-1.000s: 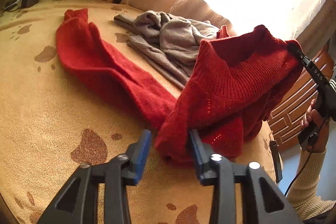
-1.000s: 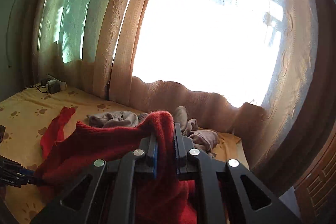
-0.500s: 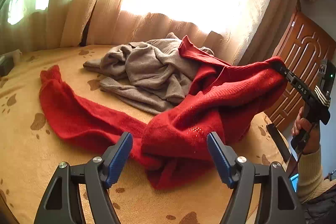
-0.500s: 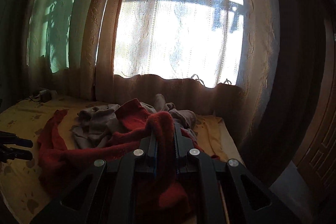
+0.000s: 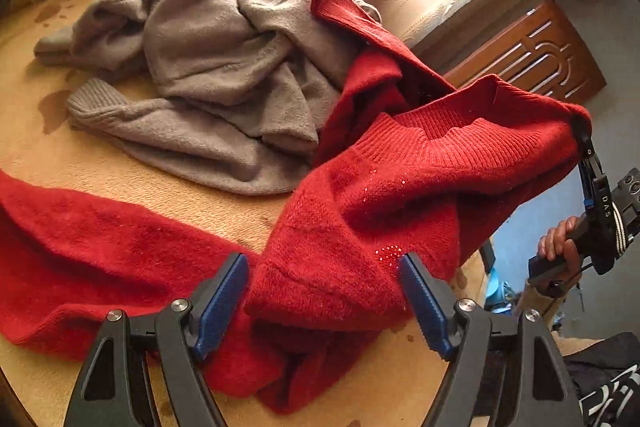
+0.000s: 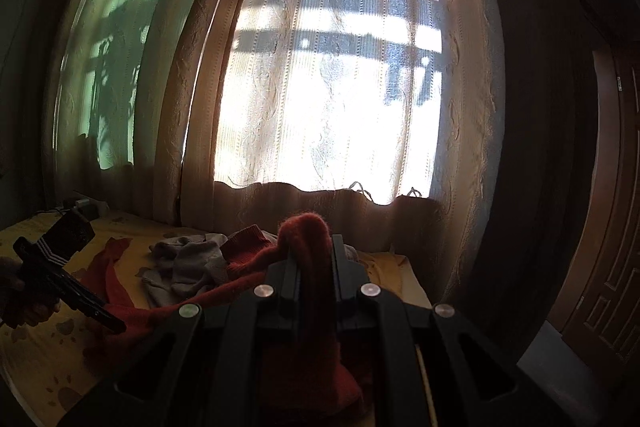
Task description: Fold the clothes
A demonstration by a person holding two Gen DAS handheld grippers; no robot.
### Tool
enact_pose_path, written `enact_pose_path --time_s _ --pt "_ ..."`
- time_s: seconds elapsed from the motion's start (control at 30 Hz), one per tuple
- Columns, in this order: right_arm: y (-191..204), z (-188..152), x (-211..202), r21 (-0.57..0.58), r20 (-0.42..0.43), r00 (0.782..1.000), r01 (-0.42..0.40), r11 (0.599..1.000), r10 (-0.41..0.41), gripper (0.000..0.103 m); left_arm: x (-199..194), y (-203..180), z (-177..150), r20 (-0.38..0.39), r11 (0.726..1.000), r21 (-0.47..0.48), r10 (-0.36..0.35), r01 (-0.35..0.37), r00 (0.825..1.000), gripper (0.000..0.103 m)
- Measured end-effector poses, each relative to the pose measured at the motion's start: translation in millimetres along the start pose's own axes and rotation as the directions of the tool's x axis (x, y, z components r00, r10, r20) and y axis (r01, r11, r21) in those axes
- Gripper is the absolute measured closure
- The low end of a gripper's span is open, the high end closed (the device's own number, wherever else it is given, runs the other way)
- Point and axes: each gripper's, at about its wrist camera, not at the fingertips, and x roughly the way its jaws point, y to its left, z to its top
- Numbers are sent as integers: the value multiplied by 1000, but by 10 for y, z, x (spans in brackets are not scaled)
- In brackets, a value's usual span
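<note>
A red knitted sweater (image 5: 400, 179) lies crumpled on the yellow bed (image 5: 48, 155), one sleeve trailing left. My left gripper (image 5: 322, 261) is open over its near edge; red fabric lies between the blue pads (image 5: 224, 299) without being pinched. My right gripper (image 6: 314, 243) is shut on a bunched fold of the red sweater (image 6: 248, 287) and holds that corner lifted. In the left wrist view the right gripper (image 5: 584, 147) grips the sweater's far right corner. The left gripper (image 6: 108, 323) shows at the left in the right wrist view.
A crumpled grey sweater (image 5: 224, 67) lies behind the red one, partly under its far sleeve. Curtains (image 6: 320, 107) hang along the bed's far side. A wooden door (image 5: 532, 55) stands to the right. A small device with a cable (image 6: 86, 205) sits at the bed's far left.
The left jaws spread wide and let go of the sweater's near edge, then the left gripper swung in closer. The right gripper carried its lifted corner sideways, stretching the collar.
</note>
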Motion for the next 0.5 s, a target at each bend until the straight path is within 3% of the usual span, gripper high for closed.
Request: enact_pose_path --time_s 0.03,0.1,0.17,0.2,0.23,0.3,0.43,0.5 --pt "-3 7 -32 -9 7 1000 16 1000 -16 90 33 -25 6 -1 999 11 -37 37 999 23" --pt "-19 17 -81 -15 20 999 39 999 -39 90 84 -115 3 12 998 44 -46 45 999 25" --pt "-48 25 -113 -9 30 998 58 998 -58 90 108 -219 -13 35 997 73 -27 24 999 47" --pt "-70 27 -123 -1 33 997 68 998 -68 90 121 -272 -21 47 996 88 -18 14 999 75" --pt "-92 29 -132 7 35 996 78 997 -78 90 133 -324 -28 59 995 102 -9 3 998 83" --pt "-147 20 -141 25 35 994 99 995 -100 90 131 -373 -66 71 993 118 2 -11 998 92" --pt "-230 -17 -146 50 30 991 130 990 -131 90 86 -439 -168 98 992 121 9 -21 995 94" --pt "-247 -35 -150 45 36 986 161 986 -163 90 -63 -535 -252 168 991 128 28 -50 985 94"
